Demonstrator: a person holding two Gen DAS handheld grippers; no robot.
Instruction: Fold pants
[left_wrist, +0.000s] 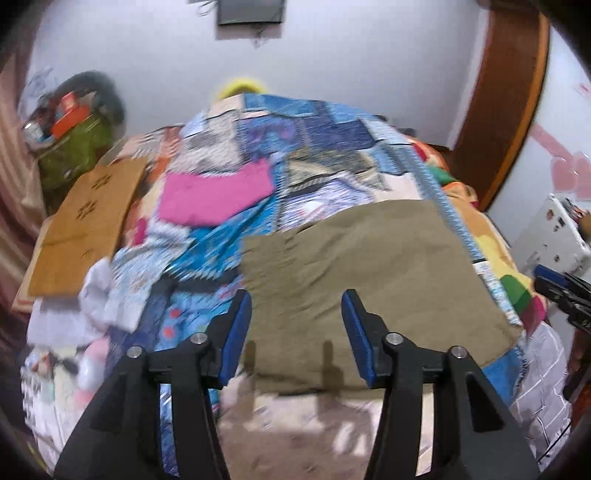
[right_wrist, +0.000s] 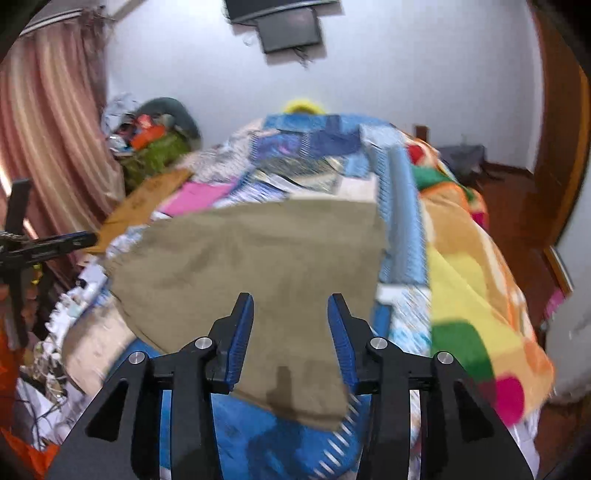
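Note:
Khaki pants (left_wrist: 369, 273) lie folded into a flat, roughly square shape on the patchwork quilt (left_wrist: 295, 147) of a bed. My left gripper (left_wrist: 295, 299) hangs open above their near left part, with nothing between its blue pads (left_wrist: 236, 332); the finger shadows fall on the cloth below. In the right wrist view the pants (right_wrist: 240, 266) spread out ahead, and my right gripper (right_wrist: 289, 297) hangs open over their near right corner, pads clear of the fabric. Each gripper shows at the edge of the other's view: the right gripper (left_wrist: 561, 291) and the left gripper (right_wrist: 48, 245).
A pink cloth (left_wrist: 214, 195) and a cardboard sheet (left_wrist: 81, 229) lie on the bed's left side, with a pile of pale clothes (left_wrist: 74, 325) near its corner. A multicoloured blanket (right_wrist: 472, 280) drapes the right side. A green bag (left_wrist: 74, 147) stands by the curtain (right_wrist: 44, 147).

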